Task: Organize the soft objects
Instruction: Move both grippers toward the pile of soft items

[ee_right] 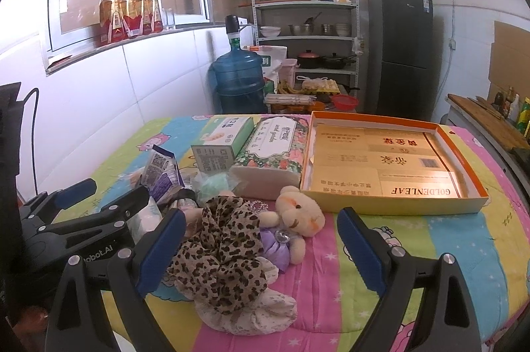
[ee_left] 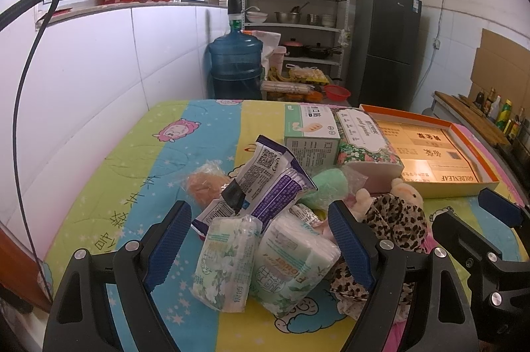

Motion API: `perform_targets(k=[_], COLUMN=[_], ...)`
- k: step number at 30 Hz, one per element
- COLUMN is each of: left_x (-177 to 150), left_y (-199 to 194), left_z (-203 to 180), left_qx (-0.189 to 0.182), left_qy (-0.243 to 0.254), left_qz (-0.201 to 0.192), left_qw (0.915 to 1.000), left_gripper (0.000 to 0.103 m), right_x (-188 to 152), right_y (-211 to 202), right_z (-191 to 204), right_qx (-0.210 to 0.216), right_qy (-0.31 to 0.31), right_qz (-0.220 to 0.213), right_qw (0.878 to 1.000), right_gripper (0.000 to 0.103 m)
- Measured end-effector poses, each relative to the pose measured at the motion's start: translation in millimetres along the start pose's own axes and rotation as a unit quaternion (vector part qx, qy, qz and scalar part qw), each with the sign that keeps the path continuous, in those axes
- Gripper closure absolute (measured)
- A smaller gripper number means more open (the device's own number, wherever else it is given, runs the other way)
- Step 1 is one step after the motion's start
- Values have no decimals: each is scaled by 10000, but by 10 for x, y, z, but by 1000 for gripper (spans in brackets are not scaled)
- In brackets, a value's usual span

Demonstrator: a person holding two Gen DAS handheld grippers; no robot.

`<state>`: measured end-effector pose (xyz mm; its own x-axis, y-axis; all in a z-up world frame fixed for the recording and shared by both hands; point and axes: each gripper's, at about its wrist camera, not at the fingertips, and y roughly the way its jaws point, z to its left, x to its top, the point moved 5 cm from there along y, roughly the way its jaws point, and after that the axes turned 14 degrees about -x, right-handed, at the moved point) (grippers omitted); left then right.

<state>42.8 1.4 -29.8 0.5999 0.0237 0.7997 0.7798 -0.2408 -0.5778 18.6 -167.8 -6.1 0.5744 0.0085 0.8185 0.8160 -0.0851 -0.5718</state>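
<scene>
Two flowered tissue packs (ee_left: pixel 228 259) (ee_left: pixel 294 265) lie between the fingers of my open left gripper (ee_left: pixel 260 239), which touches neither. Behind them are purple snack packets (ee_left: pixel 275 176), a mint green cloth (ee_left: pixel 326 186) and a bagged orange item (ee_left: pixel 205 183). My right gripper (ee_right: pixel 261 249) is open over a leopard-print scarf (ee_right: pixel 222 249), which also shows as the scarf (ee_left: pixel 397 219) in the left wrist view. A cream teddy bear (ee_right: pixel 298 216) in a purple dress lies just beyond the scarf. Nothing is held.
An open orange cardboard tray (ee_right: pixel 391 199) sits at the back right of the quilt-covered table (ee_right: pixel 430 246). Beside it are a floral tissue pack (ee_right: pixel 271 153) and a green-white box (ee_right: pixel 225 136). A water jug (ee_right: pixel 238 77), shelves and a fridge stand behind.
</scene>
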Motion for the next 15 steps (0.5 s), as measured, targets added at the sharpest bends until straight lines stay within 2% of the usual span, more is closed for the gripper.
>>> perform_targets(k=[15], left_x=[-24], left_y=[10], left_z=[63], left_qx=[22], left_qy=[1], left_qz=[-54], left_qw=[10000], left_gripper=[17], right_x=[-18], right_y=[4], right_z=[0], right_qx=[-6], right_qy=[1], right_qz=[9], right_qw=[10000], right_gripper=[10])
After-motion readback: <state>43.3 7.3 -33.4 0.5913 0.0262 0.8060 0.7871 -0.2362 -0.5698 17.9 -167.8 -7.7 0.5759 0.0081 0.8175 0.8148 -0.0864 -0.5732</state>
